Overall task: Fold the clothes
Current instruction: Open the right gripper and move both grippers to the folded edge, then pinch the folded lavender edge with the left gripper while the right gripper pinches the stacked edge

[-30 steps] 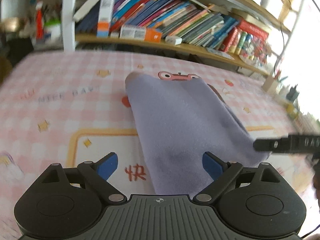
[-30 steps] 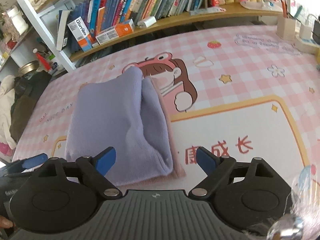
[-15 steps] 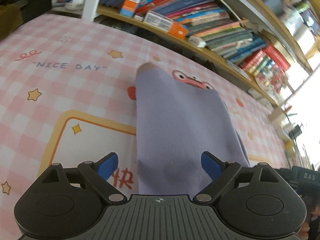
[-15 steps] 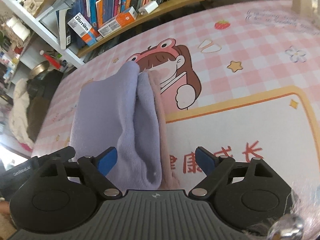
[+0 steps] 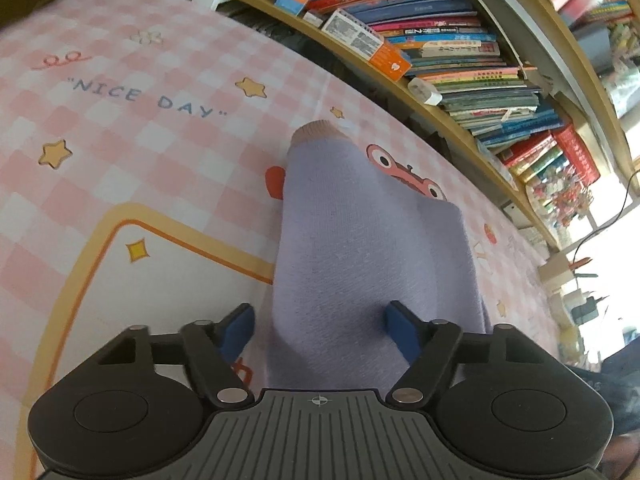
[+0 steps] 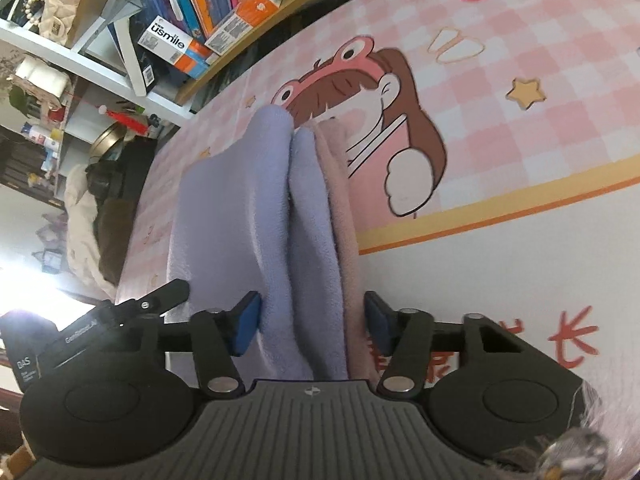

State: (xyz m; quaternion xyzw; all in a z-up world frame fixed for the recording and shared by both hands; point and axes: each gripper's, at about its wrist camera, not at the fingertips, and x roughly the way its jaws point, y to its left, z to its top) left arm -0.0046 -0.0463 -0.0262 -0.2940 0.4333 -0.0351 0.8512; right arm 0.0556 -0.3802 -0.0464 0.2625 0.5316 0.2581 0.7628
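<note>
Left gripper point(image 5: 320, 326): jaws set wide, blue pads on either side of the near end of the garment point(image 5: 372, 264), not yet pinching it as far as can be told. Right gripper point(image 6: 312, 326): jaws narrower, straddling the bunched near edge of the garment point(image 6: 296, 216), pads just beside the cloth or touching it on both sides; cannot tell if truly clamped. Seen from the right wrist: 2 lilac folds standing side by side with a pink layer point(image 6: 340, 200) against their right, all running from the jaws toward the far side. Seen from the left wrist: a smooth lilac face, pink cuff point(image 5: 316, 130) at the far tip. Lying on a pink checked mat point(image 5: 120, 120), over its cartoon print, bookshelf point(image 5: 460, 60) beyond. Looks a soft, thick fleece: light, limp, likely to sag and slide open if lifted by 1 layer only. Best taken at the near edge, both corners, through all layers at once, then laid over toward the far end.
</note>
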